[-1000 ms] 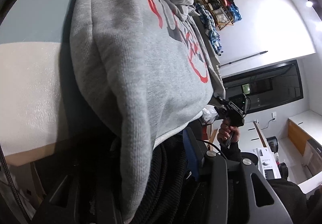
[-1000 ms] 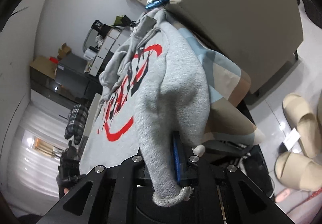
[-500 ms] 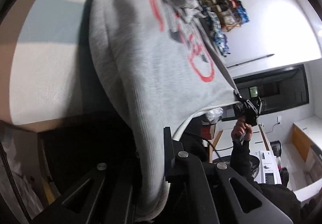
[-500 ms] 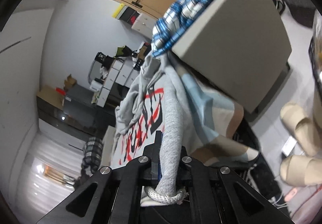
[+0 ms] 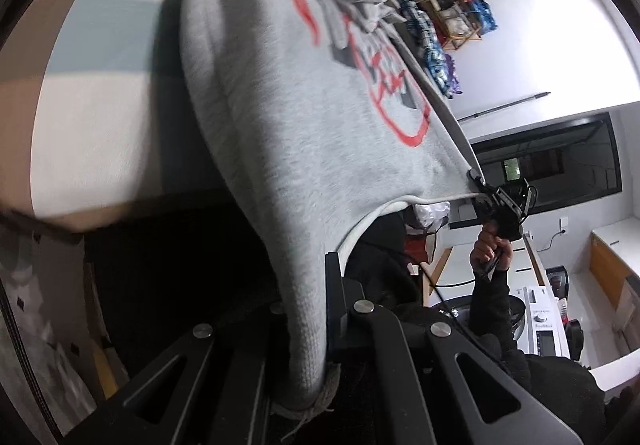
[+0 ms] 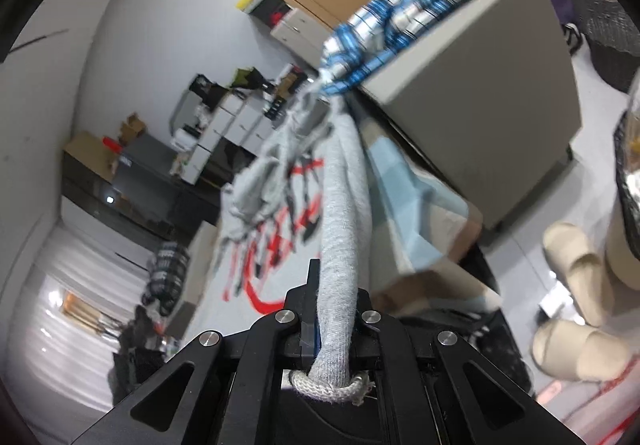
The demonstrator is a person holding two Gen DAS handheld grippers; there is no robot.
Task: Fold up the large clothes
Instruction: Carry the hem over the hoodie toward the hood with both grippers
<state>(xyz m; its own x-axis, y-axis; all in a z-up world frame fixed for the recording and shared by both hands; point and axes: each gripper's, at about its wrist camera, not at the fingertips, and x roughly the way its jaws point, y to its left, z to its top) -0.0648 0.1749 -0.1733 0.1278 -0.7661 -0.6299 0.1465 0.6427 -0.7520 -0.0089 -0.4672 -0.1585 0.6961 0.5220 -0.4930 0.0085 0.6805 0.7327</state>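
Note:
A large grey sweatshirt [image 5: 288, 117] with a red and black print hangs stretched between both grippers above a bed. My left gripper [image 5: 308, 329] is shut on one bottom corner of its hem. My right gripper [image 6: 334, 309] is shut on the other bottom corner, with the ribbed hem bunched behind the jaws. The right gripper also shows in the left wrist view [image 5: 492, 201], held in a hand, pulling the hem taut. The sweatshirt [image 6: 344, 205] runs away from the right gripper as a tight roll, its hood crumpled at the far end.
A striped bed cover [image 5: 92, 93] in cream, blue and tan lies under the sweatshirt. A grey headboard block [image 6: 492, 93] carries a blue plaid garment [image 6: 392, 25]. Beige slippers [image 6: 576, 277] lie on the floor. A clothes rack [image 5: 444, 13] stands by the far wall.
Both grippers have pulled apart and up, so the sweatshirt has gone from a slack drape to a taut stretched sheet. The right view has swung up toward the headboard.

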